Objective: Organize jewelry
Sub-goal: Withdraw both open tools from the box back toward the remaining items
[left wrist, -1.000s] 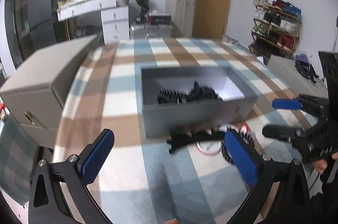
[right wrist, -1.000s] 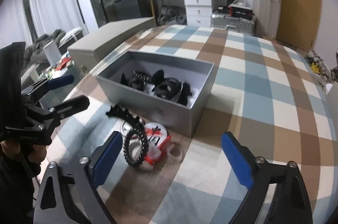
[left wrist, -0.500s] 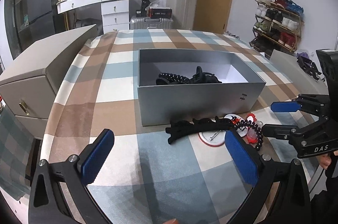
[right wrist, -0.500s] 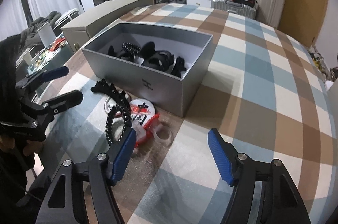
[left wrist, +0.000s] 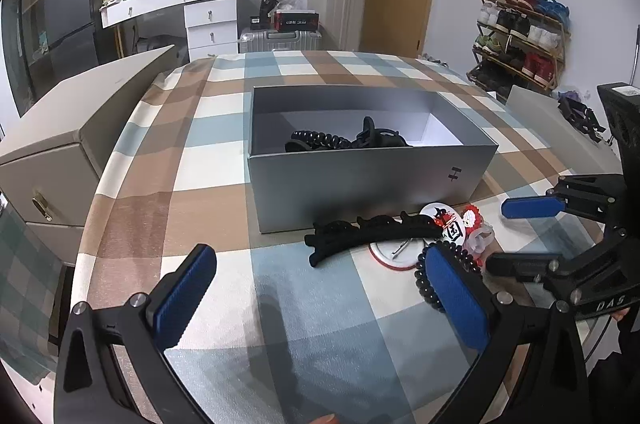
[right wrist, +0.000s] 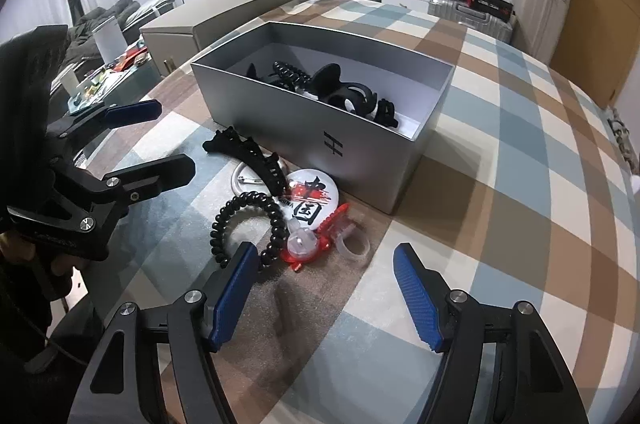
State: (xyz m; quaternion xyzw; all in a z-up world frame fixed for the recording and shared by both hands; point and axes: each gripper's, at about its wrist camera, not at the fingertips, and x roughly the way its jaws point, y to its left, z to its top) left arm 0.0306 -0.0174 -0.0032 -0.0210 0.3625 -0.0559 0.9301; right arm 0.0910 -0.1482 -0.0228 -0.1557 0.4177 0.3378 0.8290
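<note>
Inside the grey box [right wrist: 400,160], which stands open on the checked tablecloth [right wrist: 520,184], several black hair pieces already lie in a heap, so part of the sorting looks done. Just in front of the box's near wall a small pile is still out: a long black claw clip [left wrist: 372,236], a black spiral hair tie [right wrist: 248,220], a round badge with red and black lettering [right wrist: 308,200], a red and clear plastic trinket [right wrist: 316,240] and a clear ring [right wrist: 354,246]. By that count, roughly half the items remain to be moved.

The right gripper [right wrist: 324,288] hovers just short of the pile, on the side away from the box. Its jaws have just been closing and now stand about half open, with nothing held; the spiral tie sits just beyond its left pad, touching neither pad as far as can be seen. The left gripper [left wrist: 320,296] stands wide open and empty, farther from the box than the claw clip.

The right wrist view looks down into the box and shows its contents plainly, along with the trinket and the ring. From the left wrist view the box's front wall hides most of the contents, and the left gripper's own pad covers much of the spiral tie. That view, however, shows the whole length of the claw clip lying along the box front, over a white disc with a red rim [left wrist: 394,256].
</note>
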